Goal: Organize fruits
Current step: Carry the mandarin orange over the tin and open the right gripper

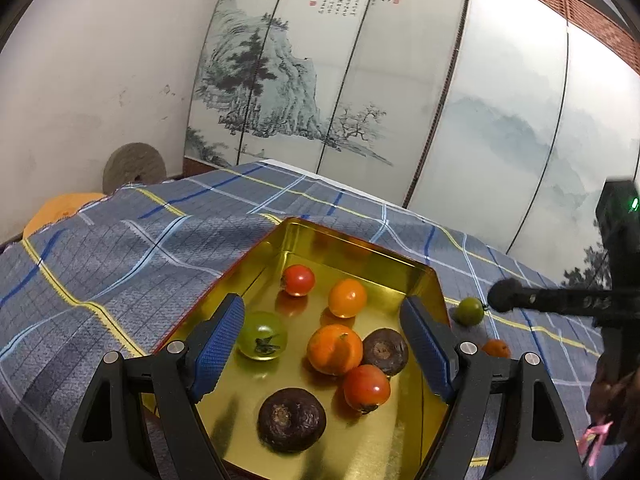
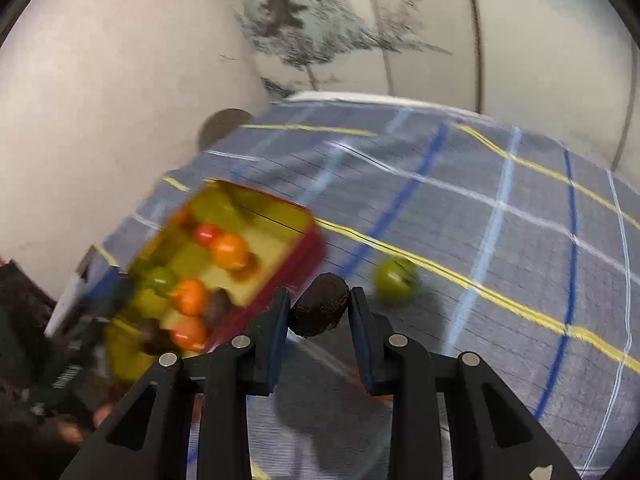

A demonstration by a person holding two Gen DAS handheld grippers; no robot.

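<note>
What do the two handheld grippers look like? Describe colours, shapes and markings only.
The left gripper and the right gripper share one design: black angular linkage arms with triangular cut-outs and silver round pivot pins. The jaws are flat and faced with textured blue pads. The right gripper's body carries a green light.

Open checked cloth (image 2: 500, 240) right of gold tin (image 1: 424, 280), lone green tomato (image 2: 395, 280) there, tin floor crowded with fruit
</note>
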